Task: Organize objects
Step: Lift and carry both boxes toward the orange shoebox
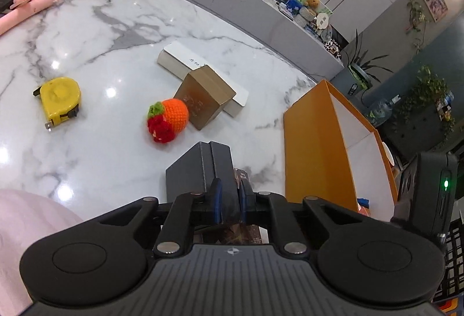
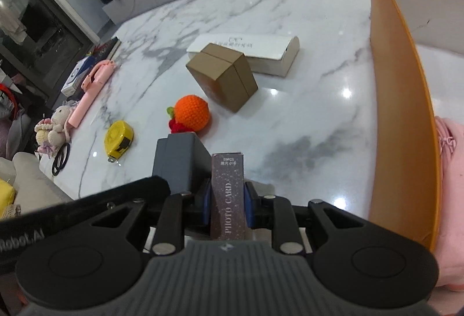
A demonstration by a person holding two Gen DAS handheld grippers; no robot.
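My left gripper (image 1: 230, 188) is low over the marble table (image 1: 121, 25), its blue pads pressed on the near edge of a dark grey box (image 1: 194, 171). That grey box (image 2: 179, 162) also shows in the right wrist view, just left of my right gripper (image 2: 226, 200). The right one is shut on a slim dark box printed PHOTO CARD (image 2: 227, 194), held upright; its top (image 1: 242, 175) peeks beside the grey box. A tall orange box (image 1: 316, 147) with a white inside stands open to the right, its wall (image 2: 400, 113) close to the right gripper.
On the table lie a yellow tape measure (image 1: 59, 101), a crochet orange (image 1: 171, 118), a brown carton (image 1: 203, 97) leaning on a long white box (image 1: 177, 54), and a pink stick (image 1: 26, 8). A plush doll (image 2: 53, 127) and scissors (image 2: 61, 159) sit at the left edge. Pink cloth (image 2: 449, 171) lies beyond the orange wall.
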